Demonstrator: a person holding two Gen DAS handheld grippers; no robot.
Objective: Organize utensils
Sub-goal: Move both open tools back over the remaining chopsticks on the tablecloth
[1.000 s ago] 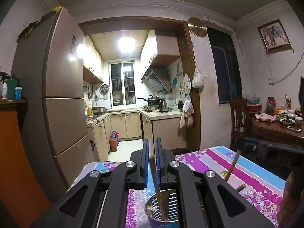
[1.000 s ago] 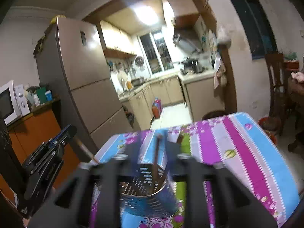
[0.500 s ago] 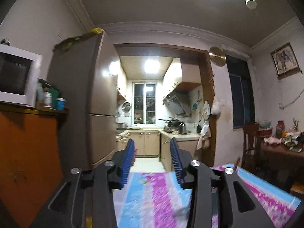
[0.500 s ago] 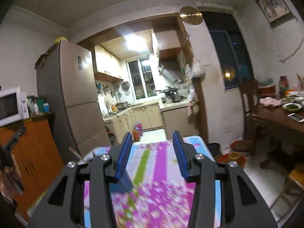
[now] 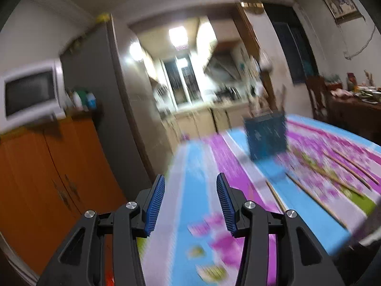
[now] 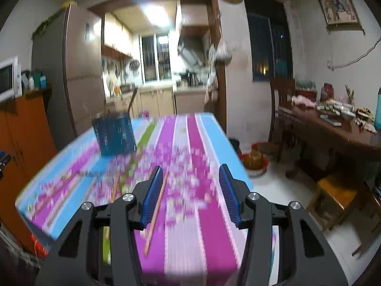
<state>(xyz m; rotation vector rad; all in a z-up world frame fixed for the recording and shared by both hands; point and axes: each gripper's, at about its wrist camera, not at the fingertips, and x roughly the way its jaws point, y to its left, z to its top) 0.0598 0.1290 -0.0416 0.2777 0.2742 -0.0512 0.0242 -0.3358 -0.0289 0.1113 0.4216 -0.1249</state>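
A perforated metal utensil holder (image 5: 266, 136) stands on the striped floral tablecloth (image 5: 190, 190), with chopstick ends sticking up from it; it also shows in the right wrist view (image 6: 114, 135). Several wooden chopsticks (image 5: 316, 202) lie loose on the cloth, and one chopstick (image 6: 156, 212) lies just below my right gripper's left finger. My left gripper (image 5: 190, 205) is open and empty, above the table's left part. My right gripper (image 6: 191, 194) is open and empty over the cloth (image 6: 190, 166). Both views are blurred by motion.
An orange cabinet (image 5: 47, 166) with a microwave (image 5: 28, 95) stands left, a tall fridge (image 6: 71, 71) behind it. A dark dining table (image 6: 333, 131) with dishes, a chair and a stool (image 6: 333, 195) stand right. The kitchen doorway lies beyond the table.
Both grippers let go of the chopsticks over the holder, opened, swung upward and have now tilted back down toward the table, further from the holder.
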